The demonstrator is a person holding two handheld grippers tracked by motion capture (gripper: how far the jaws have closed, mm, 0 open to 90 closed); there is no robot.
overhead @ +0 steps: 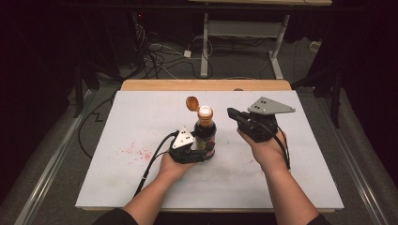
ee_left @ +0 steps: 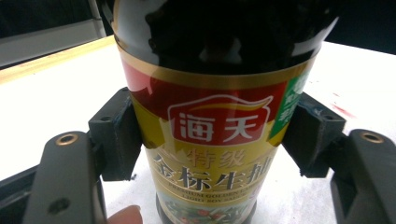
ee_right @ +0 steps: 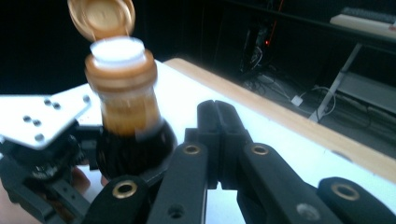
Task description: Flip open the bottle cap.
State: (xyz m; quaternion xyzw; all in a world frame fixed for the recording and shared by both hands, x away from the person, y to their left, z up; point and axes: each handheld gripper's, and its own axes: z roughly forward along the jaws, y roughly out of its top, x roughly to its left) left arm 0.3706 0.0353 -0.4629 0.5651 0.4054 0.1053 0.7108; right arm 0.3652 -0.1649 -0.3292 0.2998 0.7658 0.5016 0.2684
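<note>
A dark soy sauce bottle [overhead: 205,133] stands upright at the middle of the white table, its gold flip cap [overhead: 192,103] swung open above the white spout. My left gripper [overhead: 201,146] is shut on the bottle's lower body; in the left gripper view both pads [ee_left: 119,135] press the red and gold label [ee_left: 210,140]. My right gripper [overhead: 232,113] hovers just right of the bottle's neck, shut with nothing between its jaws. In the right gripper view its closed fingertips [ee_right: 217,116] sit right of the bottle [ee_right: 123,88], whose open cap [ee_right: 102,16] is at top left.
The white table top [overhead: 141,122] has red stains [overhead: 136,152] at its left part and a wooden strip [overhead: 206,85] along its far edge. Beyond it are a desk frame [overhead: 244,33] and cables on the floor [overhead: 164,56].
</note>
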